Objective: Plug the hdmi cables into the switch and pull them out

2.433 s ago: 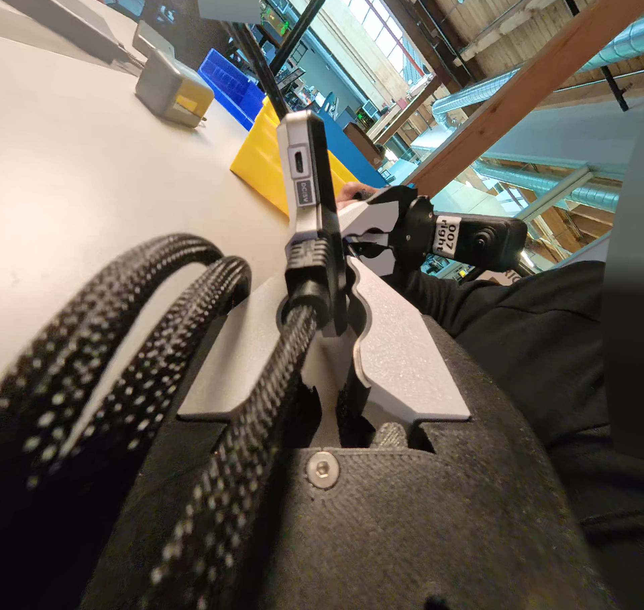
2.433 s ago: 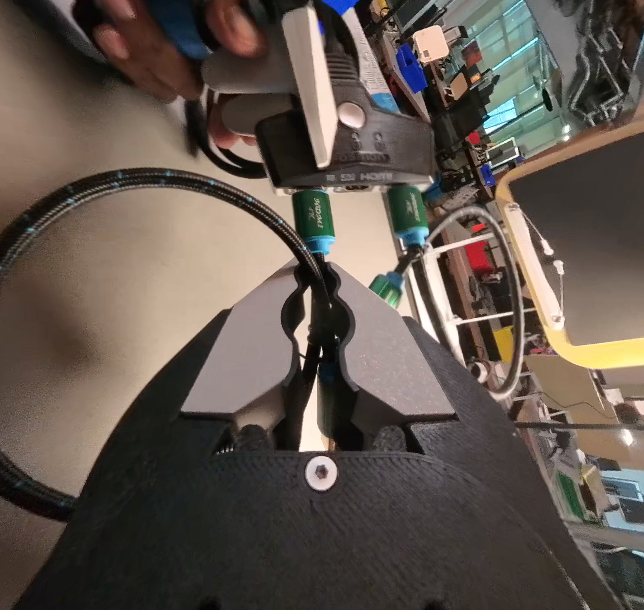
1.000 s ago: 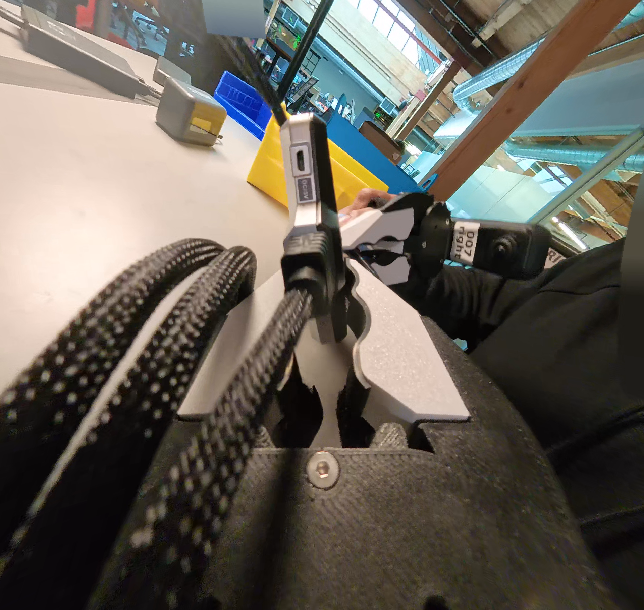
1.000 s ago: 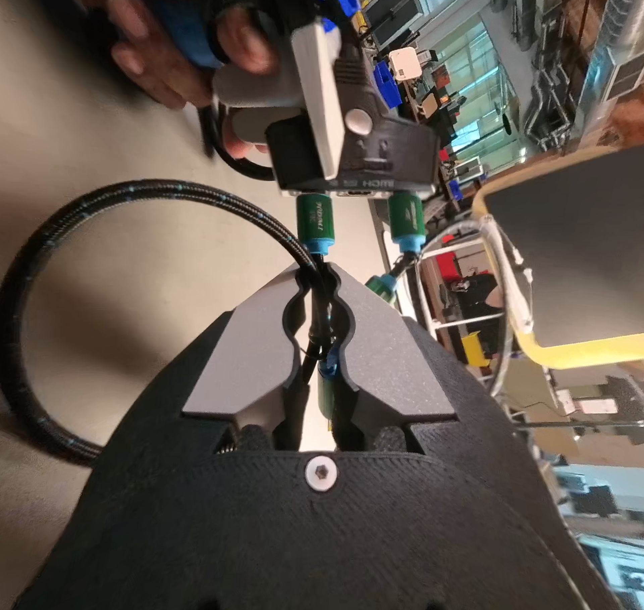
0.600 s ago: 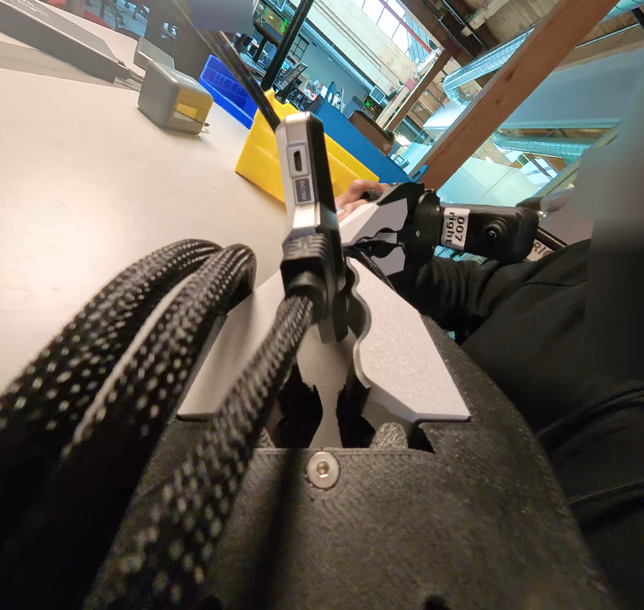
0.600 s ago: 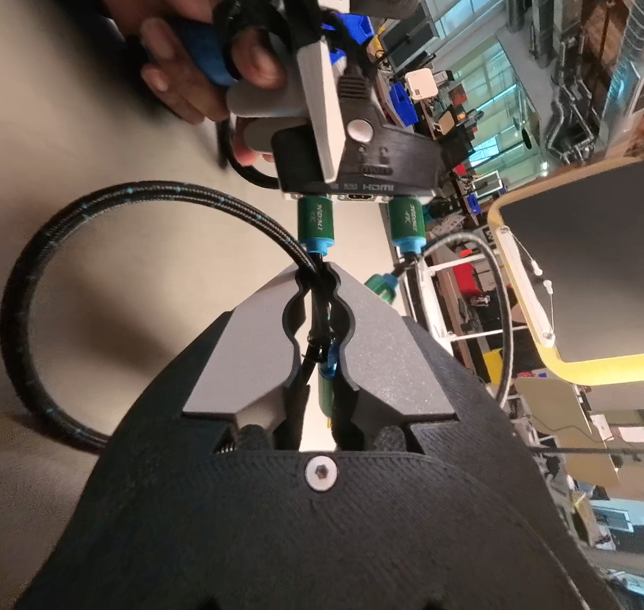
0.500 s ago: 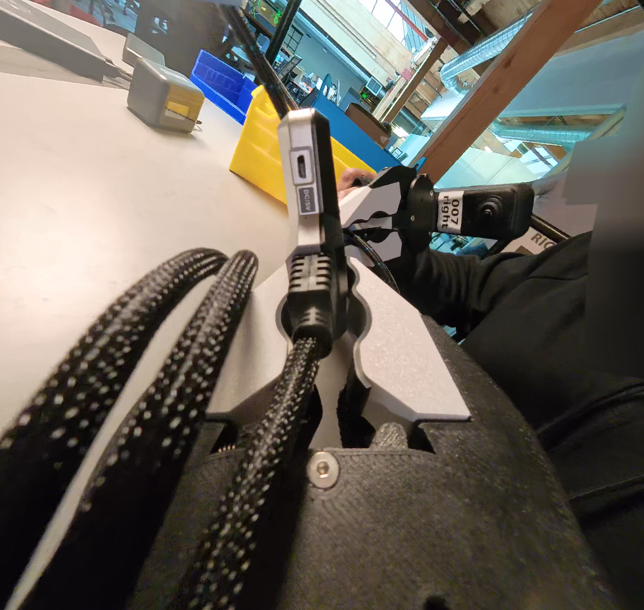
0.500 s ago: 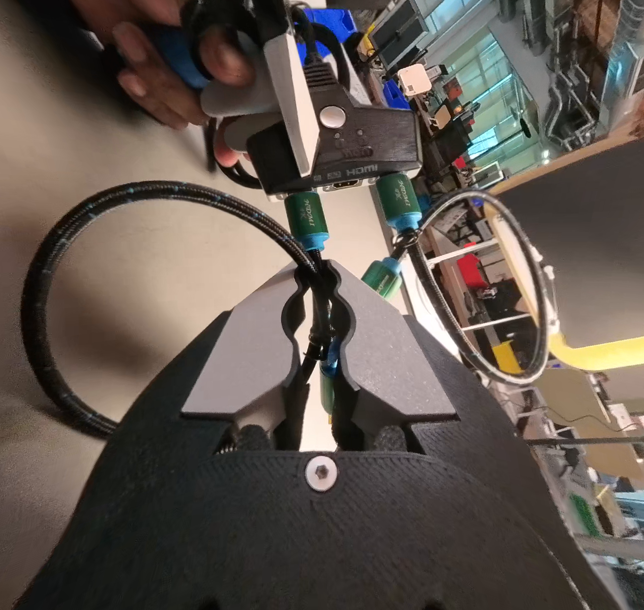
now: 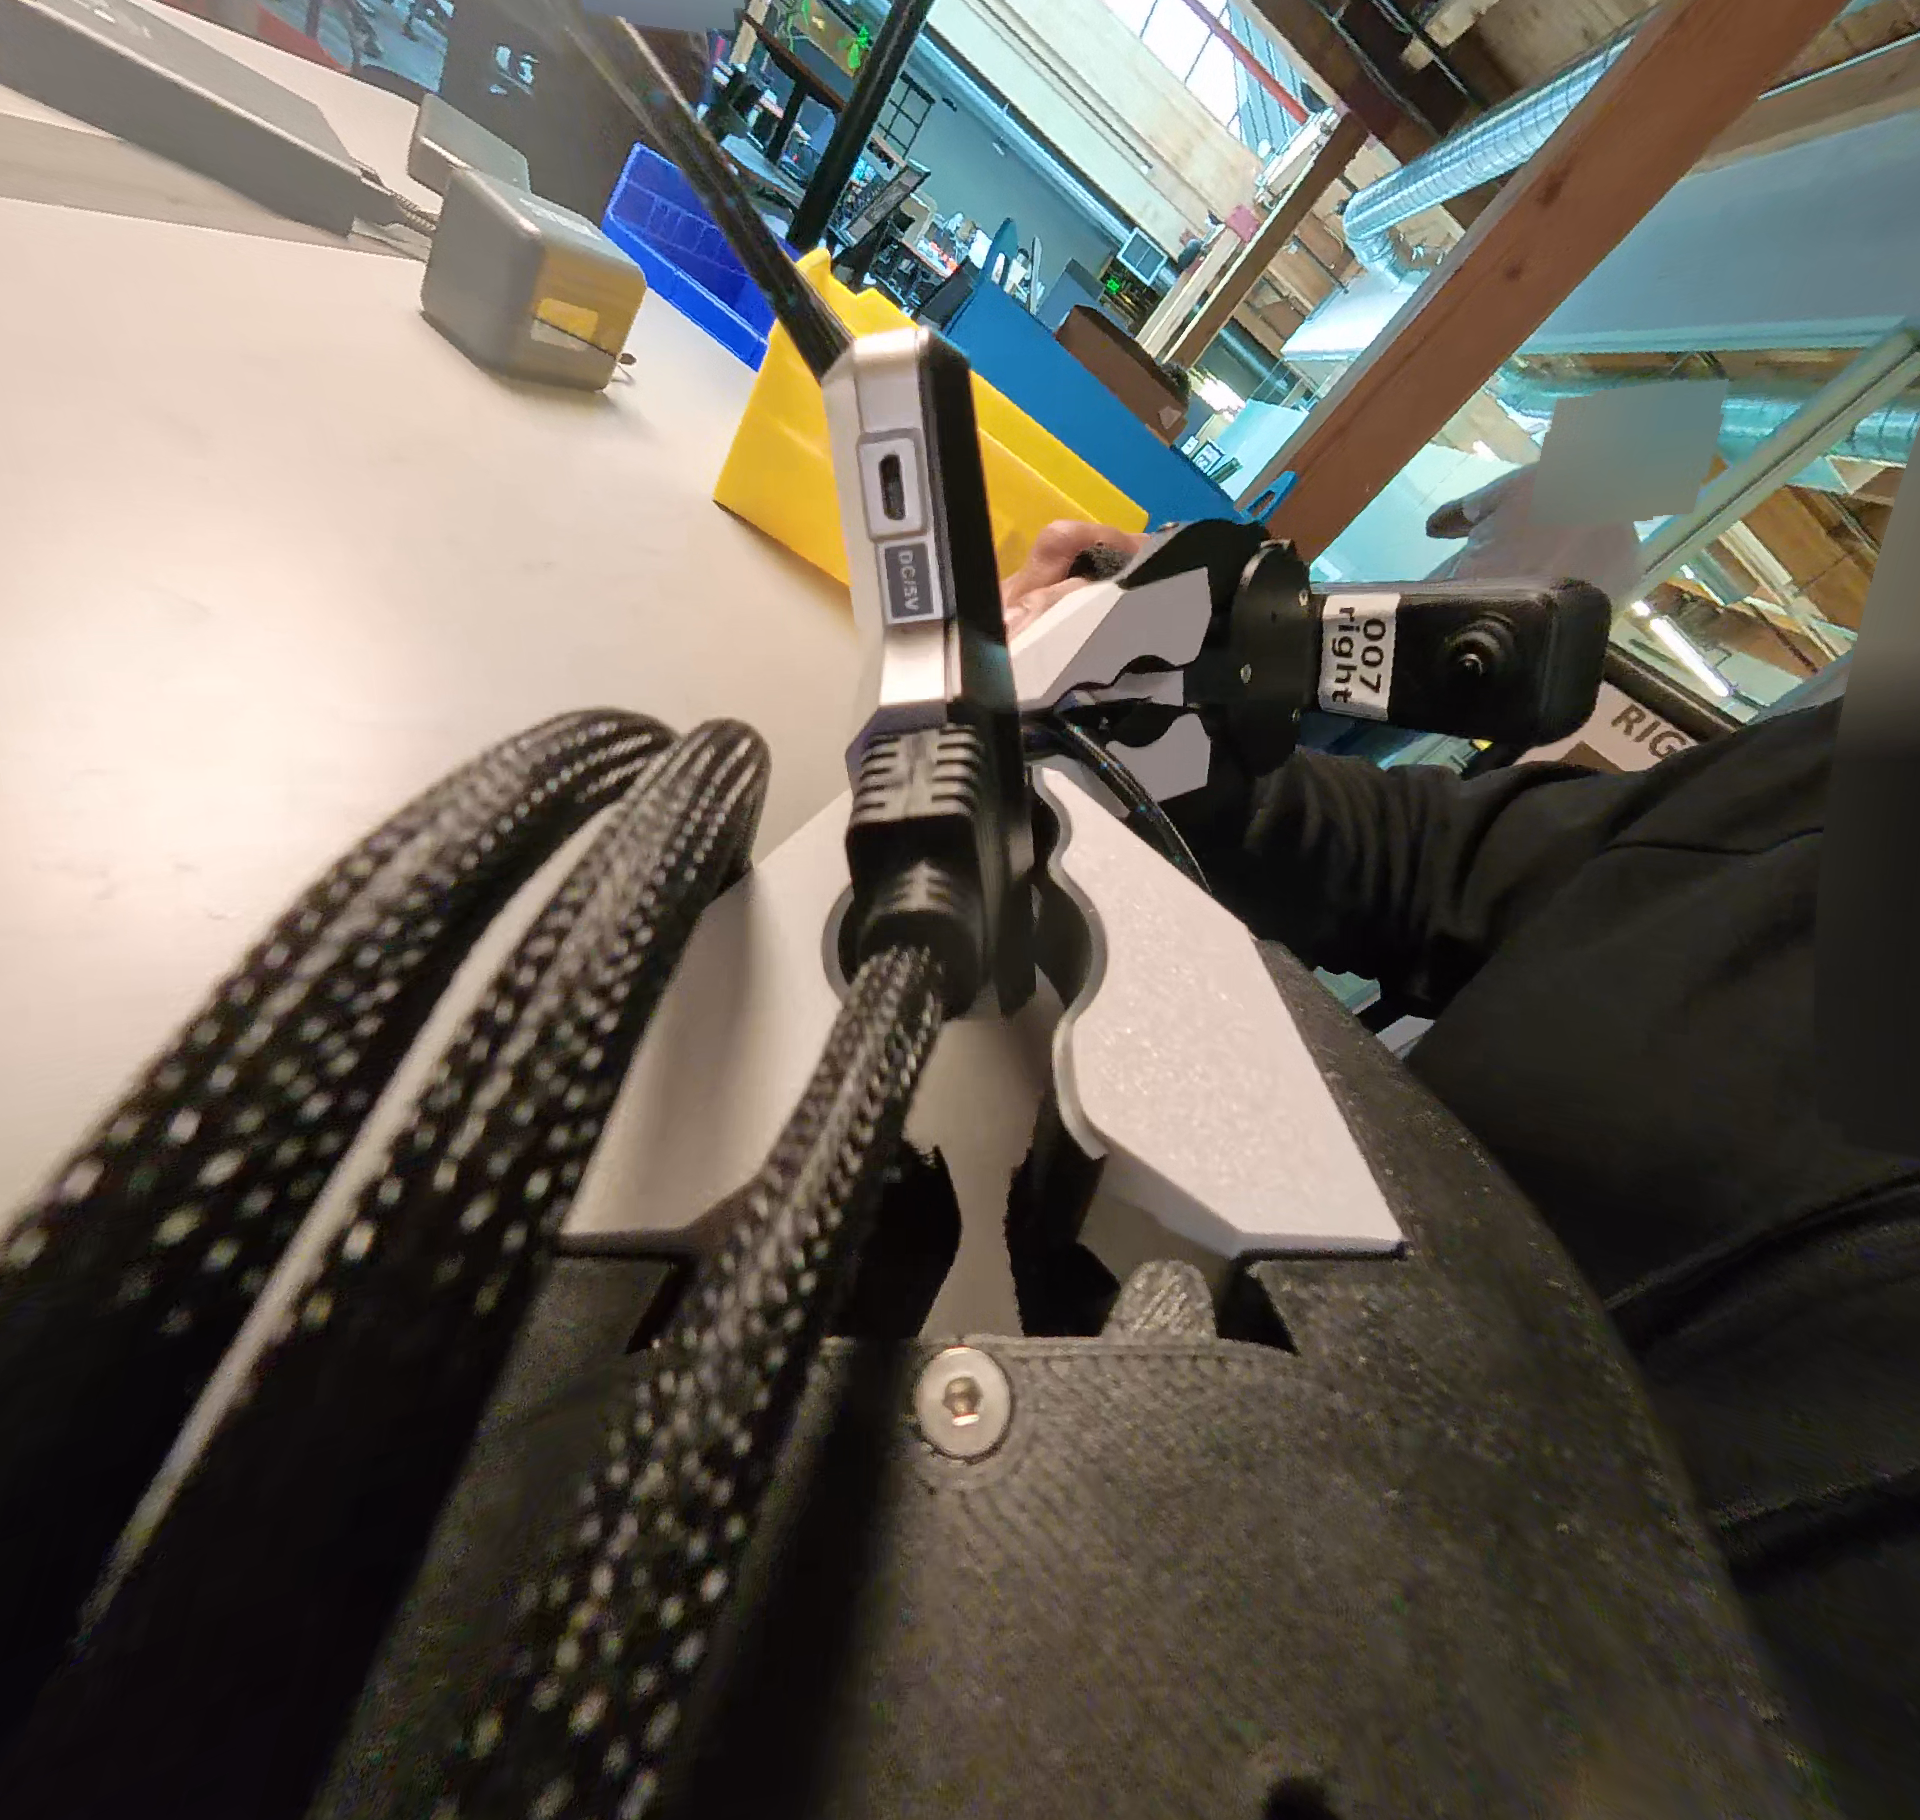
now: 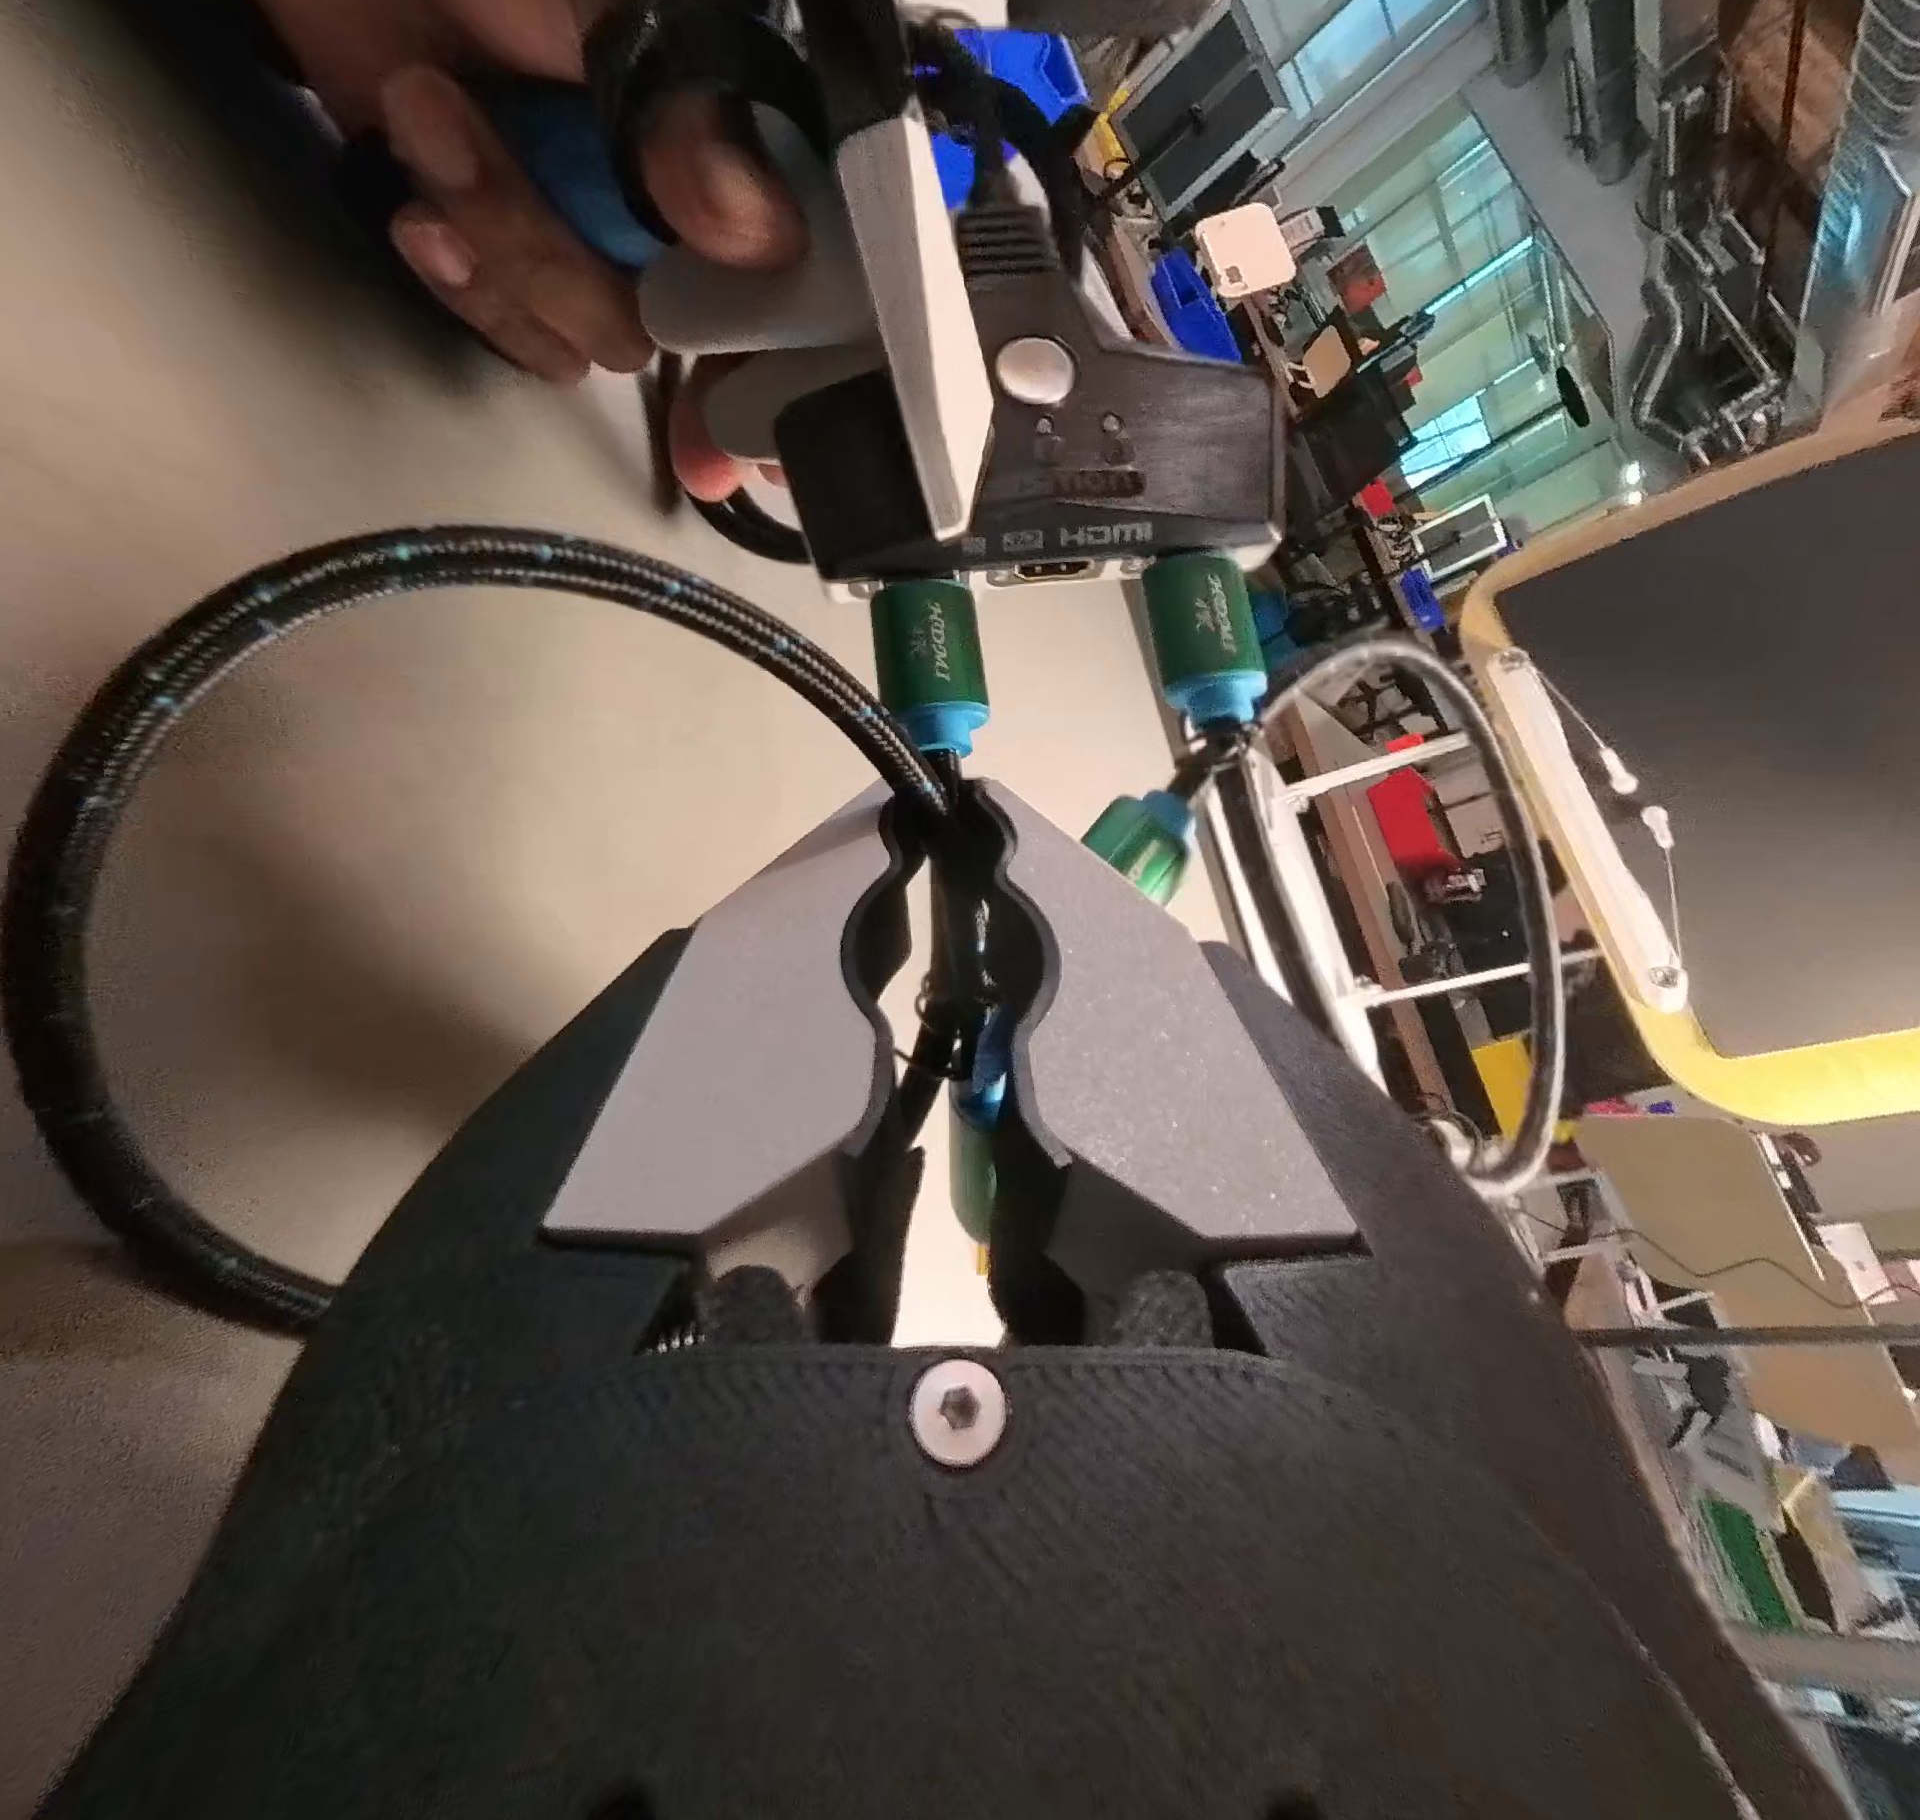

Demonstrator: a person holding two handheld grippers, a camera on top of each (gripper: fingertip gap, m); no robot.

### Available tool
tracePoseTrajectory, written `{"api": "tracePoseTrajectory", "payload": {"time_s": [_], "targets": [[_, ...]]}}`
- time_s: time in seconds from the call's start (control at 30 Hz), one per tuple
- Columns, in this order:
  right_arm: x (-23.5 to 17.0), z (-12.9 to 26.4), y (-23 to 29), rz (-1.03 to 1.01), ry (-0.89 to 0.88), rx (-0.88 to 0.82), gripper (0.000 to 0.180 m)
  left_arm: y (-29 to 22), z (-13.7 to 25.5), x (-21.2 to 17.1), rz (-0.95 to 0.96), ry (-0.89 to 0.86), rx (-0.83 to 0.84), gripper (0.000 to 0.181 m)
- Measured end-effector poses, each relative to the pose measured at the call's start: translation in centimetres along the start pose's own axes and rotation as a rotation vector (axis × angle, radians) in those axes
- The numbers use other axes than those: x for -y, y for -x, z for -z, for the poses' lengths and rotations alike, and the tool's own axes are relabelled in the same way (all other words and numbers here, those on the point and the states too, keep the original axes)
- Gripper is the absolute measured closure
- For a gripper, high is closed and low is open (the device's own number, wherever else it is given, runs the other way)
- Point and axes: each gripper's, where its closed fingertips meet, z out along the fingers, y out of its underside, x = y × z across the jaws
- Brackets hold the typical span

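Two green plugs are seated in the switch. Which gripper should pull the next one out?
Right. The right gripper is shut on the cable just below a green plug, in line with it. The left gripper holds the switch.

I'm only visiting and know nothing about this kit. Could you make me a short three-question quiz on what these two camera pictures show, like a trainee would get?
1. True or false: the middle port on the switch, between the two green plugs, has a plug in it.
2. What does the right gripper pinch? A) the switch body B) the thin black cable just below the left green plug C) the yellow bin
3. Fill in: the left gripper holds the switch at the end where a black ______ cable is plugged in.

Key
1. False: that port is empty; the other green plug sits beyond it.
2. B
3. braided
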Motion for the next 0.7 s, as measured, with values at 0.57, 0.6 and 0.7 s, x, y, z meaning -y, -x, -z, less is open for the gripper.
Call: {"api": "tracePoseTrajectory", "payload": {"time_s": [0.57,0.6,0.7], "targets": [[-0.61,-0.08,-0.22,-0.077,-0.016,-0.004,0.17,0.17,-0.34,-0.19,-0.014,0.015,0.017,0.159],[-0.6,-0.12,-0.24,-0.074,-0.016,-0.013,0.17,0.19,-0.31,-0.16,-0.013,0.011,0.02,0.159],[-0.69,-0.23,-0.21,-0.091,-0.016,-0.026,0.17,0.29,-0.26,-0.1,-0.009,0.002,0.031,0.159]]}}
